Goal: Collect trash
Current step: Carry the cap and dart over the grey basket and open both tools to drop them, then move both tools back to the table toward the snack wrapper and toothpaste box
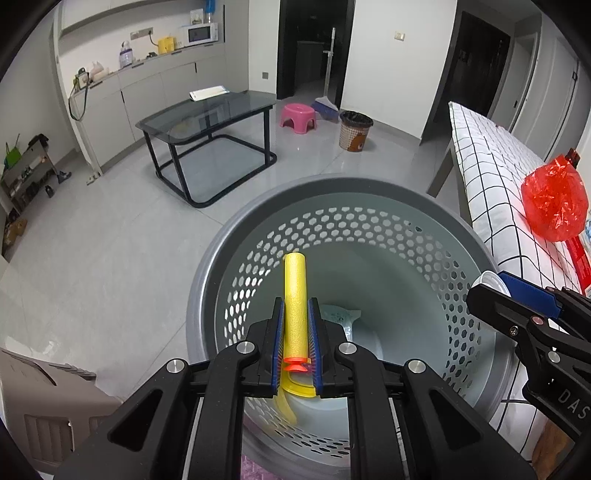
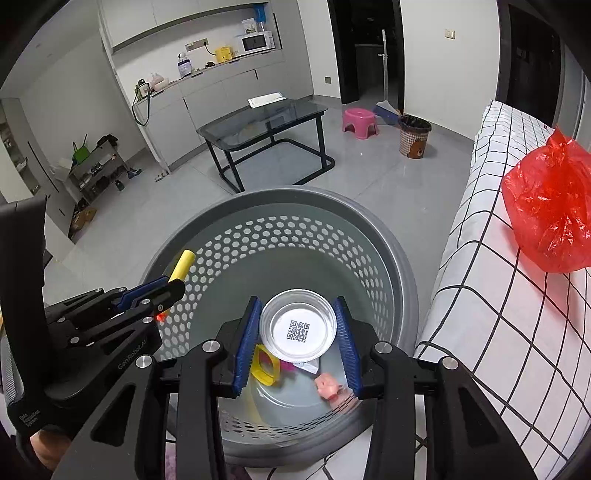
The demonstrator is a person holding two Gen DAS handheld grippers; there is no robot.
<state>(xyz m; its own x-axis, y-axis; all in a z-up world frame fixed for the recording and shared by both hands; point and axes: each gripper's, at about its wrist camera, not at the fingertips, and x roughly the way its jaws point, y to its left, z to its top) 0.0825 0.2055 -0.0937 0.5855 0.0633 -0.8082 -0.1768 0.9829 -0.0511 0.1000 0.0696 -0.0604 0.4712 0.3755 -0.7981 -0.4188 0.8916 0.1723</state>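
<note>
Grey tile floor [image 1: 110, 240] carries perforated bin [image 2: 369, 236]; above it, left gripper [image 1: 295, 317] clamps yellow dart [image 1: 294, 291], right gripper [image 2: 299, 332] clamps clear lid [image 2: 297, 325].

A lived-in home: open living room with a kitchenette wall.

Grey cabinets carry a microwave [image 2: 258, 41]; a glass coffee table [image 2: 266, 118], pink stool [image 2: 359, 120], broom [image 2: 386, 103] and lined wastebasket [image 2: 414, 134] stand on tiled floor [image 2: 369, 177], a shoe rack [image 2: 98, 170] sits by the wall, and a checked bed cover [image 2: 498, 295] lies alongside.

A glass table [image 1: 207, 110] stands on the grey floor, with a pink stool [image 1: 297, 117] beyond it. A microwave [image 1: 197, 34] sits on the far counter [image 1: 155, 61].
</note>
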